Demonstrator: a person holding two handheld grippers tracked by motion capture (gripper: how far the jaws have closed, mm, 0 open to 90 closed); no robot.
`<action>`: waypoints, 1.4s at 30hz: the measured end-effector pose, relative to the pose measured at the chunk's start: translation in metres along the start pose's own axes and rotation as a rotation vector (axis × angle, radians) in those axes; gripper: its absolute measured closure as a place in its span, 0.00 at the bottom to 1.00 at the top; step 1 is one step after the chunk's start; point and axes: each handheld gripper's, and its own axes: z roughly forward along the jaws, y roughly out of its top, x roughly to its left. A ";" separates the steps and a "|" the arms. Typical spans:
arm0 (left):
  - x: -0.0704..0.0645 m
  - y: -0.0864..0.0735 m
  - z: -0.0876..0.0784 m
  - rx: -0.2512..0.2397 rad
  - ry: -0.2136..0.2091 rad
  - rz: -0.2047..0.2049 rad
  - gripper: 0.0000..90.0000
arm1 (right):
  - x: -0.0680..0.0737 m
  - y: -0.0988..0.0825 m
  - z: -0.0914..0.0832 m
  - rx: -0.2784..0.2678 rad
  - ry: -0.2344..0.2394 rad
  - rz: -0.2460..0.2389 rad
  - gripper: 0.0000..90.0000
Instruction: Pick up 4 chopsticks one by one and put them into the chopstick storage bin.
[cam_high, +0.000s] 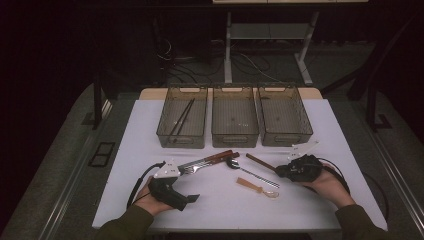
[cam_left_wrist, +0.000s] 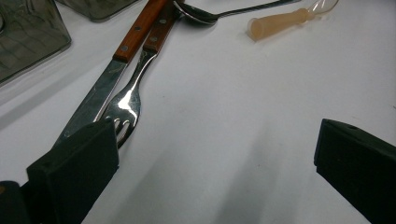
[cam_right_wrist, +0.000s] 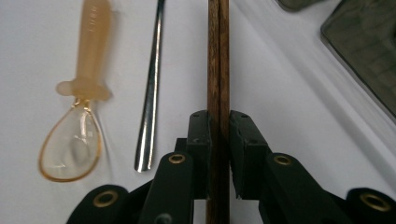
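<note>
Right tongs — clamped on the wooden chopstick, which lies on the white counter at 3 o'clock of the metal spoon. Left tongs — jaws wide apart, holding nothing; the fork lies at 11 o'clock, beside the knife.
</note>
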 end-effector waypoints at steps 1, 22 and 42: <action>0.000 0.000 0.000 0.000 0.000 0.000 0.00 | -0.001 -0.001 0.001 0.004 -0.001 0.003 0.88; 0.000 0.000 0.001 0.006 -0.002 0.009 0.00 | -0.018 -0.021 -0.019 -0.064 -0.041 0.139 0.68; -0.001 0.000 0.001 0.008 -0.006 0.010 0.00 | -0.015 -0.023 -0.014 -0.022 0.005 0.106 0.88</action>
